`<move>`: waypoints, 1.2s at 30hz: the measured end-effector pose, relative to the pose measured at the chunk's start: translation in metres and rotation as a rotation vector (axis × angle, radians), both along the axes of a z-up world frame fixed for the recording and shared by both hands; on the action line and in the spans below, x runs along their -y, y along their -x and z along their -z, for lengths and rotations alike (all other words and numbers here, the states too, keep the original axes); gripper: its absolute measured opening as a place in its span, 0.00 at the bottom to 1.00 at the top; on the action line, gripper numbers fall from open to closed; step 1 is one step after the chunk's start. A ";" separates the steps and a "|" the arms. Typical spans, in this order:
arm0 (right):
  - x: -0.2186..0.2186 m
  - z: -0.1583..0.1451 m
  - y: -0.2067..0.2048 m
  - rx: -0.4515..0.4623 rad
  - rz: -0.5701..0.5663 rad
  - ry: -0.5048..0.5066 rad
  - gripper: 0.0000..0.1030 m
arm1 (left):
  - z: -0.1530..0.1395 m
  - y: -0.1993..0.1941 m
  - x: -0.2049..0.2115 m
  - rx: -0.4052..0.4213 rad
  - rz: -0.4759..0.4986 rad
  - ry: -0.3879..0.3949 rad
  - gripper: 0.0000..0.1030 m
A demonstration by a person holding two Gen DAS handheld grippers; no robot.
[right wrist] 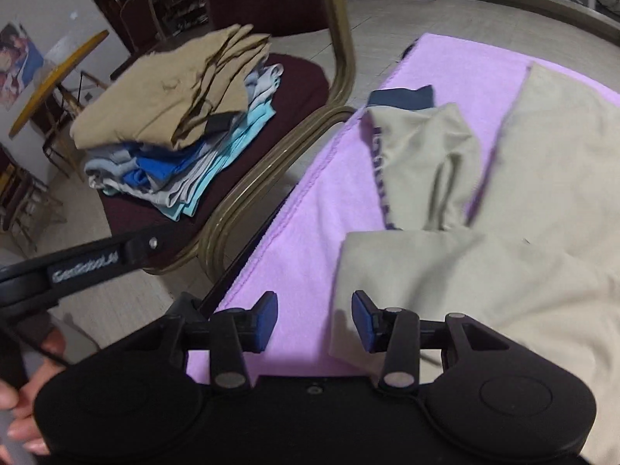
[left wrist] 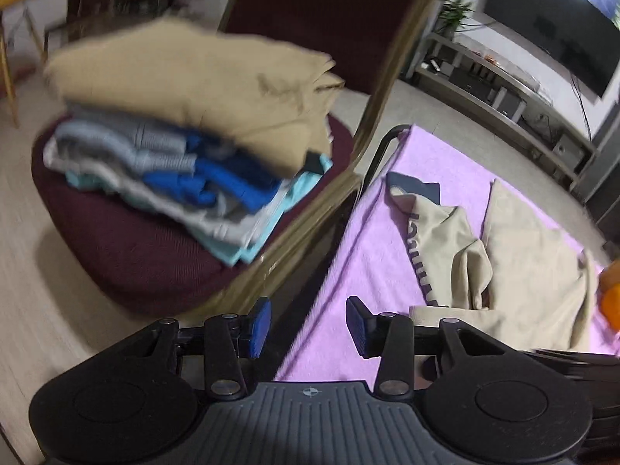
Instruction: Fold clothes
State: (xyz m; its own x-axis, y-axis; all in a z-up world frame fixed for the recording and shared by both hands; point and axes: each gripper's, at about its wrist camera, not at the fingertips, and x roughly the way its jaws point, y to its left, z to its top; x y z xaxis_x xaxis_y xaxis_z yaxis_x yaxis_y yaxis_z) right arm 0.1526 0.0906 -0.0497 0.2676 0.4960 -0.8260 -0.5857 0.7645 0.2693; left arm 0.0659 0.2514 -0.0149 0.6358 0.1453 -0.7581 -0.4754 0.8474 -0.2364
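Note:
A beige garment (right wrist: 515, 255) with a navy collar (right wrist: 401, 99) lies spread on the purple-covered table (right wrist: 310, 209); it also shows in the left wrist view (left wrist: 515, 248). A stack of folded clothes, tan piece (left wrist: 186, 81) on top, sits on a maroon chair seat (left wrist: 128, 255) left of the table; the stack also shows in the right wrist view (right wrist: 170, 97). My left gripper (left wrist: 308, 327) is open and empty over the table's left edge. My right gripper (right wrist: 314, 321) is open and empty, just above the garment's near left corner.
The chair's brass frame (left wrist: 379, 89) stands between the stack and the table. A TV (left wrist: 554, 27) and a low shelf stand beyond the table. A round yellow table (right wrist: 58, 77) stands at far left. An orange object (left wrist: 612, 302) lies at the table's right edge.

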 end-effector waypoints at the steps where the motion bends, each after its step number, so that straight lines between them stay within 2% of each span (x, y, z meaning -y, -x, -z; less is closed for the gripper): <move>1: -0.011 0.005 -0.001 0.016 -0.010 0.027 0.41 | 0.001 0.001 -0.001 -0.001 -0.007 0.003 0.40; 5: -0.037 0.041 -0.003 0.016 -0.005 0.175 0.40 | 0.000 0.002 0.000 0.005 0.003 -0.002 0.40; 6: -0.039 0.044 0.001 0.050 -0.008 0.206 0.35 | 0.000 0.002 0.002 0.006 0.011 -0.013 0.41; 7: -0.040 0.044 0.006 0.097 -0.013 0.236 0.18 | 0.000 0.001 0.004 0.007 0.020 -0.025 0.40; 8: -0.040 0.044 0.010 0.133 -0.009 0.261 0.09 | 0.000 0.001 0.006 0.006 0.024 -0.034 0.40; 9: -0.035 0.039 0.011 0.138 0.006 0.247 0.03 | -0.001 0.000 0.008 0.004 0.029 -0.043 0.40; 13: 0.002 -0.003 0.016 0.125 0.095 0.095 0.03 | -0.003 0.001 0.013 0.026 0.039 -0.058 0.41; 17: 0.059 -0.062 0.018 0.133 0.205 -0.058 0.03 | -0.006 0.000 0.026 0.050 0.062 -0.076 0.41; 20: 0.121 -0.107 0.023 0.198 0.304 -0.125 0.03 | -0.008 -0.004 0.046 0.063 0.115 -0.094 0.41; 23: 0.190 -0.143 0.033 0.292 0.400 -0.139 0.03 | -0.010 -0.010 0.071 0.074 0.189 -0.121 0.41; 27: 0.285 -0.171 0.045 0.392 0.559 -0.110 0.03 | -0.007 -0.020 0.105 0.071 0.283 -0.122 0.41; 32: 0.393 -0.177 0.055 0.481 0.798 -0.027 0.03 | 0.000 -0.026 0.149 0.063 0.382 -0.151 0.41; 36: 0.462 -0.149 0.055 0.463 0.991 0.002 0.03 | 0.009 -0.030 0.185 0.031 0.466 -0.164 0.41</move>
